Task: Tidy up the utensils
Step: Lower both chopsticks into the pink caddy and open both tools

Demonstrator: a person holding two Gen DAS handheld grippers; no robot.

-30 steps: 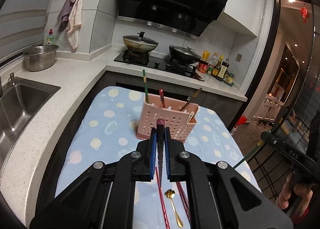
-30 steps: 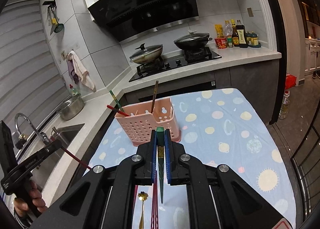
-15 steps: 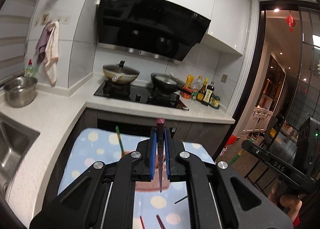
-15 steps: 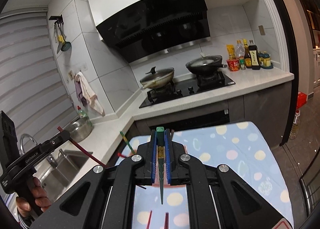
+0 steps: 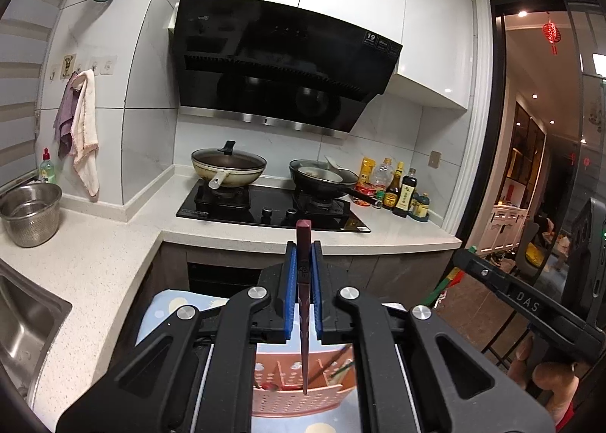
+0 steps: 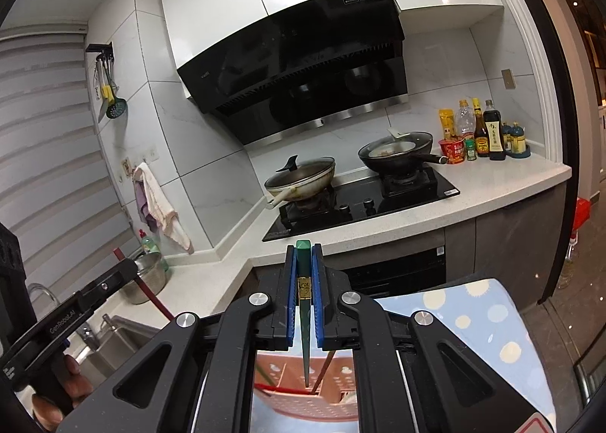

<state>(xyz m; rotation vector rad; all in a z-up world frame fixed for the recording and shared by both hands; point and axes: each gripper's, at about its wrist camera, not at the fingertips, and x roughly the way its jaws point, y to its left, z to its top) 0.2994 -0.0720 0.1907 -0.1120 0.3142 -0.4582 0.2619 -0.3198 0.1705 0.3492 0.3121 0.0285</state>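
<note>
My left gripper (image 5: 303, 255) is shut on a dark red chopstick (image 5: 304, 319) that hangs point down over the pink perforated utensil basket (image 5: 299, 399). My right gripper (image 6: 303, 258) is shut on a green chopstick (image 6: 305, 334), point down above the same basket (image 6: 303, 391), which holds a few chopsticks. In the right wrist view the left gripper (image 6: 125, 270) shows at the left with its red chopstick (image 6: 155, 300). In the left wrist view the right gripper (image 5: 466, 262) shows at the right.
The basket stands on a table with a blue dotted cloth (image 6: 481, 319). Behind it runs a white counter (image 5: 94, 262) with a steel sink (image 5: 22, 327), a metal pot (image 5: 30, 213), a black hob with two pans (image 5: 265, 205) and sauce bottles (image 6: 484, 133).
Both grippers have lifted off the table with their chopsticks and tilted up; they now stand over the basket, which has dropped to the bottom of both views.
</note>
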